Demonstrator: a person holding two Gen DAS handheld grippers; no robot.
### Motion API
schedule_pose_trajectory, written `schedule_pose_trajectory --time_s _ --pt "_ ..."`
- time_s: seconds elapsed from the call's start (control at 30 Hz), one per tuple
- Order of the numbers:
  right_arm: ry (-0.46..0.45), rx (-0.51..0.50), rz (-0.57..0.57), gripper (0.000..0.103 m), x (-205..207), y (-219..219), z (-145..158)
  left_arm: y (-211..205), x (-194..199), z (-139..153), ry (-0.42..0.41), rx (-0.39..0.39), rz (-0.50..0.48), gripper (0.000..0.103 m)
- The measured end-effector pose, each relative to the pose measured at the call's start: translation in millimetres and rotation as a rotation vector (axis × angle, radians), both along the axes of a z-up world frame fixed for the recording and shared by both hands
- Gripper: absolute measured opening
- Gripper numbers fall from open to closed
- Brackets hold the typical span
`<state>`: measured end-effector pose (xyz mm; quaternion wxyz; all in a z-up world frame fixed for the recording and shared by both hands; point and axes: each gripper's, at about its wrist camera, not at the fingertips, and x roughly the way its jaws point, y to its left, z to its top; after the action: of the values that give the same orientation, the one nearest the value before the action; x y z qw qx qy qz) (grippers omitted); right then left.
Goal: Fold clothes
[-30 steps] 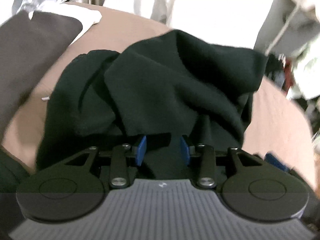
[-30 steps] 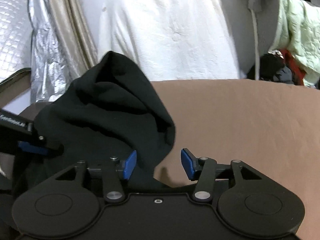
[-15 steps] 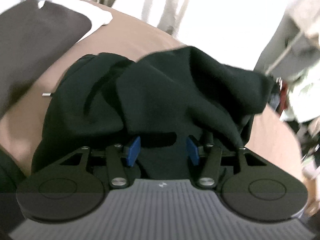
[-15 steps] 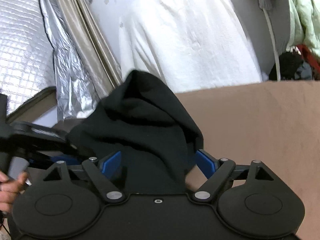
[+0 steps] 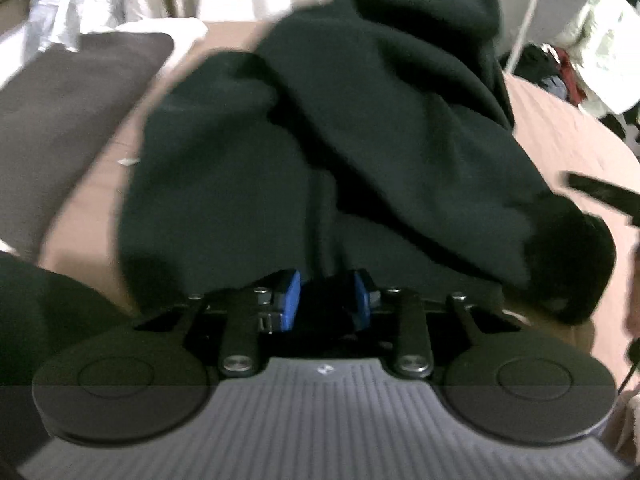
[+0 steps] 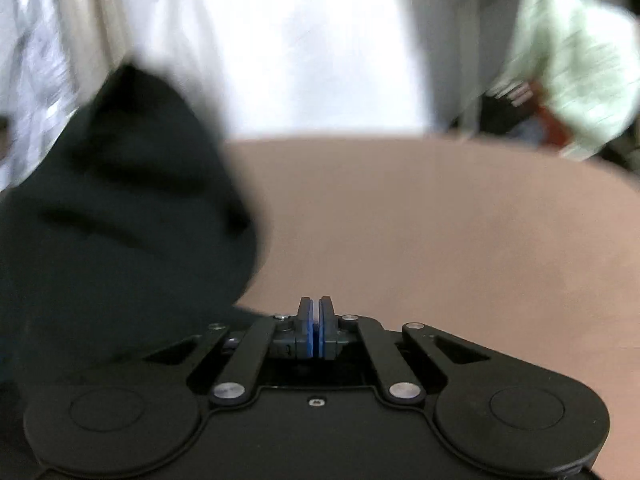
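Note:
A black garment (image 5: 360, 120) lies bunched on the brown bed cover (image 5: 560, 128), rising in thick folds. My left gripper (image 5: 325, 300) is shut on a fold at its near edge, and black cloth fills the narrow gap between the blue pads. In the right wrist view the garment (image 6: 120, 220) heaps up at the left. My right gripper (image 6: 316, 320) is shut, its pads pressed together with no cloth showing between them. The cloth's edge reaches as far as its left finger. This view is blurred by motion.
A dark grey-brown folded cloth (image 5: 72, 100) lies on the bed at the left. White draped fabric (image 6: 320, 40) stands behind the bed, and a pale green garment (image 6: 580, 60) hangs at the back right. Bare brown cover (image 6: 440, 220) stretches right of the garment.
Both grippers were open around the black cloth. The left has closed on a fold. The right has closed fully, and the cloth now lies to its left. Both views have shifted.

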<state>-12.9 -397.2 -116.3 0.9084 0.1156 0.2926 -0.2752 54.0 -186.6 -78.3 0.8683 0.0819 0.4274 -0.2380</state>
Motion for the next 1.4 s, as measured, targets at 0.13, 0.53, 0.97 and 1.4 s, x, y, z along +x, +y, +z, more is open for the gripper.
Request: schedule_pose_trajectory --time_s 0.13,0.53,0.97,1.4 --pt "-0.052 0.065 -0.009 0.001 -12.8 -2.4 11.6 42.2 3.4 12.0 -0.114 0.035 0.053 0.026" --pt "-0.06 0.137 0.383 0.085 32.5 92.2 20.6 99.5 11.2 -23.6 0.228 -0.366 0.071 0.072" --pt "0.07 -0.298 0.604 0.008 125.7 137.8 22.0 93.3 7.7 -25.1 0.15 -0.338 0.118 0.077" --pt "0.028 -0.502 -0.129 0.008 -14.4 -40.8 126.6 102.6 -6.2 -12.7 0.187 -0.486 0.104 0.077"
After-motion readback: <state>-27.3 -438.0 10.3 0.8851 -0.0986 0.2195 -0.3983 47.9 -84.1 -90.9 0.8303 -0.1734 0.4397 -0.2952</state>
